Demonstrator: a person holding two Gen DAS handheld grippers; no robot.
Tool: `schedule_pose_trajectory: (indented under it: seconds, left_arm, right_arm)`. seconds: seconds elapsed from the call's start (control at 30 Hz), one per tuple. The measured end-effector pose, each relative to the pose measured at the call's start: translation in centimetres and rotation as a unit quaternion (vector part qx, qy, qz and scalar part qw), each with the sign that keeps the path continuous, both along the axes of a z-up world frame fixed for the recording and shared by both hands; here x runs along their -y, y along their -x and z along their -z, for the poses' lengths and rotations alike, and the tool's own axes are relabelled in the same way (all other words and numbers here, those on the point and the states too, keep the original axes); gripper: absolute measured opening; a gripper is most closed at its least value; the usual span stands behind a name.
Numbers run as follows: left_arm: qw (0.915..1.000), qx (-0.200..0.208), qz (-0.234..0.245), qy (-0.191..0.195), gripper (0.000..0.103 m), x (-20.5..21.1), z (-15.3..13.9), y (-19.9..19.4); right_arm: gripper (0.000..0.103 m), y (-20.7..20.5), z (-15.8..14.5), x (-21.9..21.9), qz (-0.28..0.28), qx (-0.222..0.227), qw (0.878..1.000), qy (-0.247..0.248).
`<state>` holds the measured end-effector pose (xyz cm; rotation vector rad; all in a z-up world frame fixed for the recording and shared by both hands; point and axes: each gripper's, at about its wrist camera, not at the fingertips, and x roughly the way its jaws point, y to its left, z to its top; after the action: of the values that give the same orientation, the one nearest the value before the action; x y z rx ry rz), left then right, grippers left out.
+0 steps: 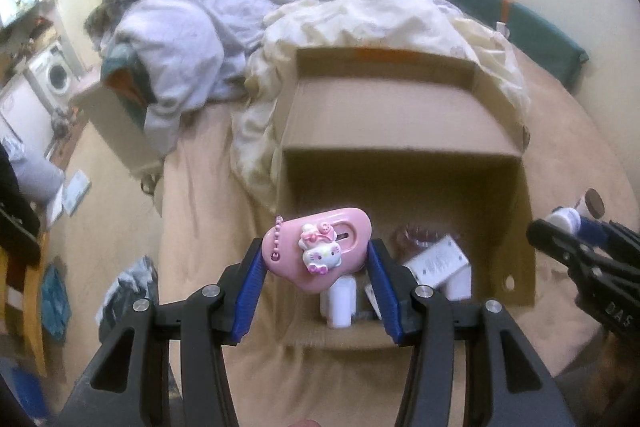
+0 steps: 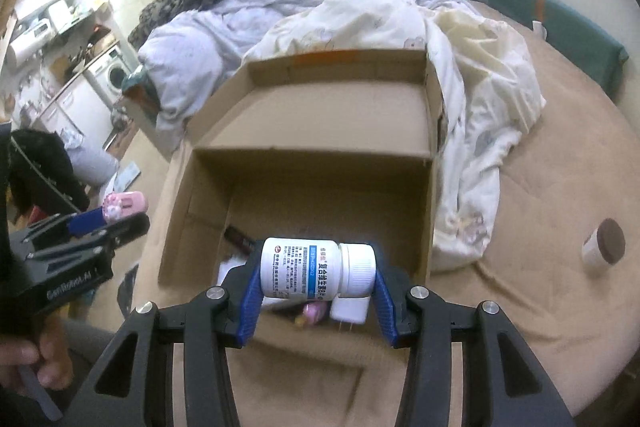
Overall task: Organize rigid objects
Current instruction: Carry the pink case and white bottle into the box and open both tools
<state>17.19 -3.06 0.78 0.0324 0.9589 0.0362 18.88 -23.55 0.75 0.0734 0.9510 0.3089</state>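
An open cardboard box (image 1: 400, 115) stands on the bed; it also shows in the right wrist view (image 2: 312, 115). My left gripper (image 1: 316, 259) is shut on a pink Hello Kitty case (image 1: 320, 247) with a bead chain, held over the box's near edge. My right gripper (image 2: 318, 273) is shut on a white pill bottle (image 2: 316, 267) lying sideways, above the box's front part. Inside the box lie white chargers (image 1: 436, 263) and a white plug (image 2: 350, 309). The right gripper (image 1: 560, 235) shows at the right in the left wrist view, the left gripper (image 2: 120, 223) at the left in the right wrist view.
A small jar with a brown lid (image 2: 604, 245) sits on the tan bedsheet (image 2: 540, 187) right of the box. A rumpled cream and lilac duvet (image 2: 360, 15) lies behind and beside the box. A washing machine (image 2: 114, 75) and floor clutter are at the left.
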Motion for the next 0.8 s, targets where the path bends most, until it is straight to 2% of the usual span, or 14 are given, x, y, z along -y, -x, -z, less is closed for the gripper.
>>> schedule_pose_trajectory:
  seconds: [0.13,0.23,0.5,0.63,0.8]
  left_arm:
    - [0.9997,0.005,0.021,-0.015,0.047,1.5,0.3,-1.3]
    - [0.9993,0.0,0.028,-0.023,0.047,2.0,1.6,-2.5]
    - [0.9984,-0.055,0.016,-0.005,0.047,1.5,7.4,-4.6]
    - [0.9974,-0.064,0.026,-0.02,0.047,2.2,8.9,-4.8]
    - [0.9959,-0.085,0.025,-0.017,0.047,2.3,10.5,-4.9]
  right_arm:
    - [0.05,-1.8,0.9,0.1,0.011,-0.004,1.0,-0.015]
    - [0.05,-2.6,2.4,0.0,0.016,-0.011,1.0,-0.008]
    - [0.05,-4.2,6.7,-0.8,0.016,-0.076,0.997,-0.009]
    - [0.05,-4.3,8.7,-1.2,0.016,-0.13,0.99,-0.058]
    - [0.05,-4.0,9.3,-1.7,0.01,-0.138,0.99,-0.033]
